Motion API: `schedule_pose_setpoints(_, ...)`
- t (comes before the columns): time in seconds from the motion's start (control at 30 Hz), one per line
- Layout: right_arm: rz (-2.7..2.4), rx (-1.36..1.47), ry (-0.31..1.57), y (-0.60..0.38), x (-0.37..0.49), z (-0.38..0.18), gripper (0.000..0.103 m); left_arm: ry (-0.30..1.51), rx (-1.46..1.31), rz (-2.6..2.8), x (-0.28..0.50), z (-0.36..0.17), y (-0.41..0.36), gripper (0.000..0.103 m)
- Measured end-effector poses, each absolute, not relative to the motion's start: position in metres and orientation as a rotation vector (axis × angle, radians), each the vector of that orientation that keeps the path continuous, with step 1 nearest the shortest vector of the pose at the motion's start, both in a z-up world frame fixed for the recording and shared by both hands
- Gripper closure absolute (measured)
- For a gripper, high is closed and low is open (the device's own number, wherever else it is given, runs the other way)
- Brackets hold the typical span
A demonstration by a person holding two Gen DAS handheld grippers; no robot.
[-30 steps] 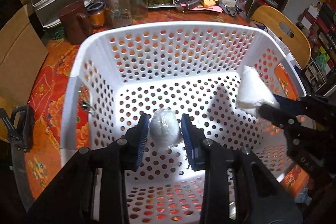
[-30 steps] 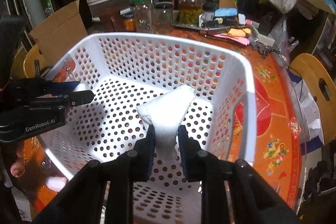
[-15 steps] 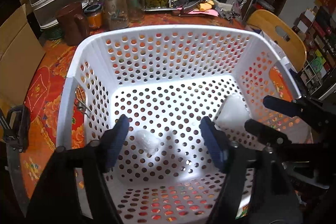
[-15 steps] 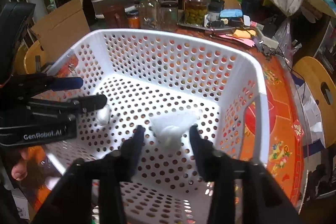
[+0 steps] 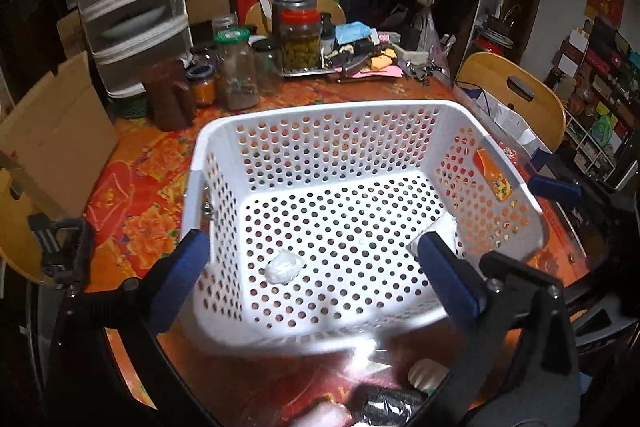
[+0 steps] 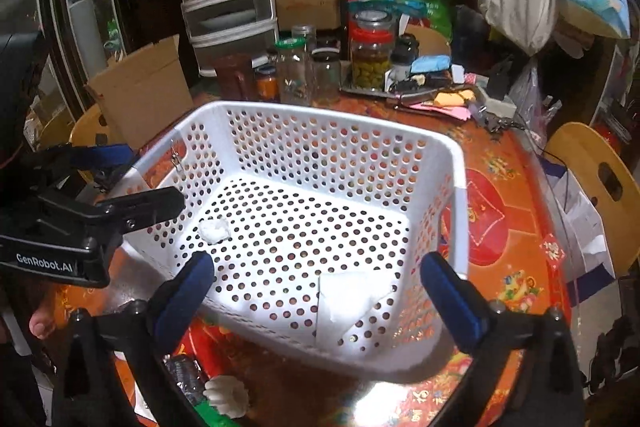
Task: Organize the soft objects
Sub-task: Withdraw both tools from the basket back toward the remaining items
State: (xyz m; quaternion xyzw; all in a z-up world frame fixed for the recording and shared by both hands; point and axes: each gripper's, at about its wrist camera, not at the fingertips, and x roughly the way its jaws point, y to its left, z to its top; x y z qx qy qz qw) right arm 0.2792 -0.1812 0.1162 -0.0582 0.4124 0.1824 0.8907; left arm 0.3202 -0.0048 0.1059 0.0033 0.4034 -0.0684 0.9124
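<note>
A white perforated basket [image 5: 320,111] [image 6: 460,163] stands on the orange patterned table. A small white soft wad [image 5: 283,265] [image 6: 215,229] lies on its floor near the left. A larger white packet [image 6: 348,297] [image 5: 442,227] lies in the near right corner. My left gripper [image 5: 316,275] is open and empty, pulled back above the near rim. My right gripper [image 6: 320,291] is open and empty, also back over the near rim. The left gripper also shows in the right wrist view [image 6: 120,187] at the left.
Several glass jars [image 5: 300,35] [image 6: 370,51], a brown jug [image 5: 168,99] and clutter stand behind the basket. A white shell-like item [image 5: 426,373] [image 6: 224,395] and a dark wrapped item [image 5: 384,407] lie in front of the basket. Wooden chairs [image 5: 516,95] stand right.
Both grippers opened and let their white soft items fall into the basket, then drew back and up toward the near rim, opening wider.
</note>
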Motion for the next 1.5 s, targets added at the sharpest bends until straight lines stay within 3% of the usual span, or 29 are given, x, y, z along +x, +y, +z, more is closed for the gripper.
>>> schedule_pose_setpoints(0.4,0.343,-0.123,0.72,-0.195,0.219,0.151,0.0,0.677,0.02,-0.122,0.226,0.152,0.009,0.0)
schedule_pose_setpoints(0.87,0.343,-0.095,0.595,-0.209,0.15,0.162,0.0,0.626,0.039,-0.112,0.145,0.147,0.008,0.0)
schedule_pose_setpoints(1.2,0.362,0.004,0.596,-0.229,0.1,0.122,0.0,0.621,0.007,-0.114,0.087,0.106,0.012,0.0)
schedule_pose_setpoints(1.5,0.415,0.069,0.737,-0.214,0.086,0.039,0.0,0.799,-0.022,-0.156,0.084,0.012,-0.003,0.0)
